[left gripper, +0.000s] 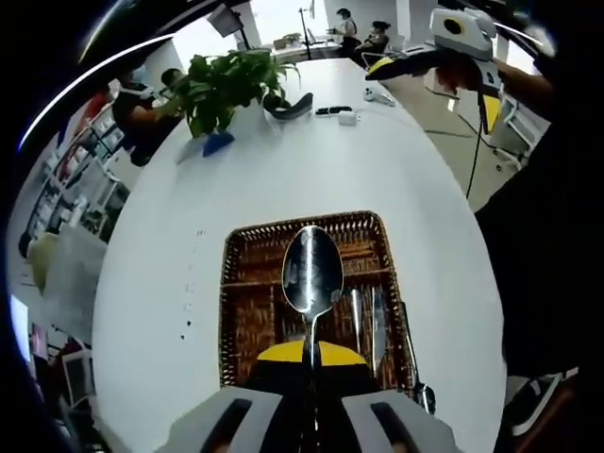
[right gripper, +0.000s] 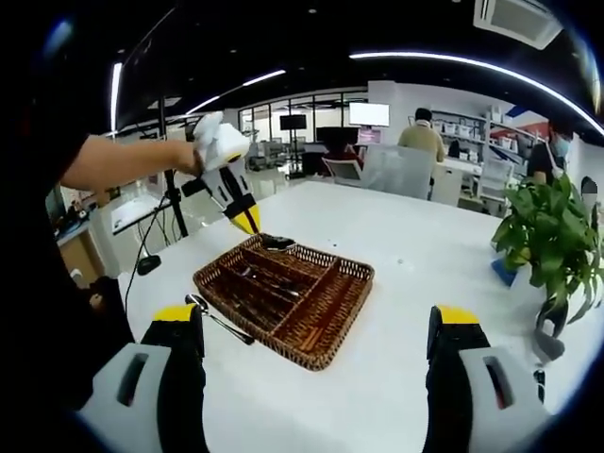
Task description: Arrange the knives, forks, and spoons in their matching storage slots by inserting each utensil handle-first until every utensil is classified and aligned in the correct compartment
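My left gripper (left gripper: pixel 311 370) is shut on the handle of a steel spoon (left gripper: pixel 311 272), whose bowl points away from me above the brown wicker cutlery basket (left gripper: pixel 247 247). Several utensils (left gripper: pixel 364 319) lie in the basket's right-hand slot. In the right gripper view the left gripper (right gripper: pixel 247 223) hangs over the basket's far corner (right gripper: pixel 283 253) with the spoon's bowl (right gripper: pixel 276 243) just above the rim. My right gripper (right gripper: pixel 316 321) is open and holds nothing, on the near side of the basket. It also appears raised at the top right (left gripper: pixel 461 38). Another spoon (right gripper: pixel 213 316) lies on the table against the basket's side.
The basket rests on a large white table (left gripper: pixel 311 160). A potted plant (right gripper: pixel 547 236) and small items (left gripper: pixel 345 115) stand at the table's far end. People sit at desks beyond it. A person's arm (right gripper: pixel 123 162) holds the left gripper.
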`<state>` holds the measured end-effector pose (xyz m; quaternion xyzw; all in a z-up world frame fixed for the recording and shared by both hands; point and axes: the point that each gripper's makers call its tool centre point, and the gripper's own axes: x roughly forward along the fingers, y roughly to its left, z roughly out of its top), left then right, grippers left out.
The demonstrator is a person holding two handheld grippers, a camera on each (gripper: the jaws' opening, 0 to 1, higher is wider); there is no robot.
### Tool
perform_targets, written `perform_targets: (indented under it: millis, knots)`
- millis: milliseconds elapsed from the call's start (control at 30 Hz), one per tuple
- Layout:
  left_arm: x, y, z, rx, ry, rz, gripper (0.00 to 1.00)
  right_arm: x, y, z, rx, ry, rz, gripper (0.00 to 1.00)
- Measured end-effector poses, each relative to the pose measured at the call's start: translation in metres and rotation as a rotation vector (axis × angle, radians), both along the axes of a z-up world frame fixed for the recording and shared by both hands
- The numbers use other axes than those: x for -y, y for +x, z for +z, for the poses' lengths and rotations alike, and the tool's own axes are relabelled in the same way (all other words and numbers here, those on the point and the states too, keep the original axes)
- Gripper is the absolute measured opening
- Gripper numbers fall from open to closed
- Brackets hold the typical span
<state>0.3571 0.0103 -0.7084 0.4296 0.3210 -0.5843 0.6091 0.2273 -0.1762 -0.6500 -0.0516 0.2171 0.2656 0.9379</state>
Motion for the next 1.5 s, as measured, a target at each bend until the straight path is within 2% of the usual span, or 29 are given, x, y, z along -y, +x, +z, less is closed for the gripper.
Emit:
perform_targets:
  millis: [200,567,933,1233,1500]
  knots:
    - [0.002,0.025,-0.001,0.014,0.0,0.012,0.0,-0.006,-0.002,-0.003,-0.013,-0.001,0.007,1.0]
    - [0.001,0.063,-0.019,0.027,0.007,0.041,0.0,-0.018,0.009,0.023,0.036,0.007,0.025,1.0]
    - [-0.005,0.102,-0.021,0.059,0.01,0.067,0.0,-0.018,0.014,0.022,0.039,-0.003,0.034,1.0]
    - [-0.008,0.116,-0.024,0.07,0.019,0.073,0.0,-0.013,0.017,0.019,0.03,-0.012,0.033,1.0]
    - [-0.008,0.117,-0.032,0.08,0.025,0.072,0.0,-0.011,0.018,0.017,0.024,-0.015,0.031,1.0]
